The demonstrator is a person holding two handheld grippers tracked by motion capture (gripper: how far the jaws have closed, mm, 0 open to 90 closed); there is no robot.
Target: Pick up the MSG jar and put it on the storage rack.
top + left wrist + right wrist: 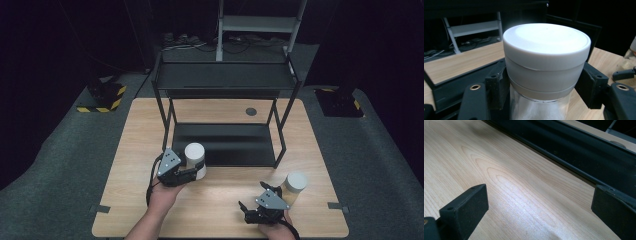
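Item: jar [195, 159], clear body with a wide white screw lid and a white granular fill showing through the lower wall in the left claw's view. Location: at the front left of the black two-tier rack [225, 80], just before the edge of its lower shelf [235, 142]; whether it stands on the surface [220, 205] or is lifted a little off it cannot be told from above.

Holder: left claw [192, 172], pinching the jar, pads pressed on opposite sides just under the lid's rim.

Handling, as judged: rigid, smooth-walled, probably glass or hard plastic, so slippery and best not knocked against the rack's frame. The fill gives it moderate weight set low. The band below the lid is a sound place to take hold, since the lid's overhang stops it sliding down; keep it upright.

Second item: a like jar [295, 184], white-lidded, standing on the surface at the right, just beside the right claw.

Right claw [250, 209]: spread wide, nothing between its pads [466, 206], low over bare wood.
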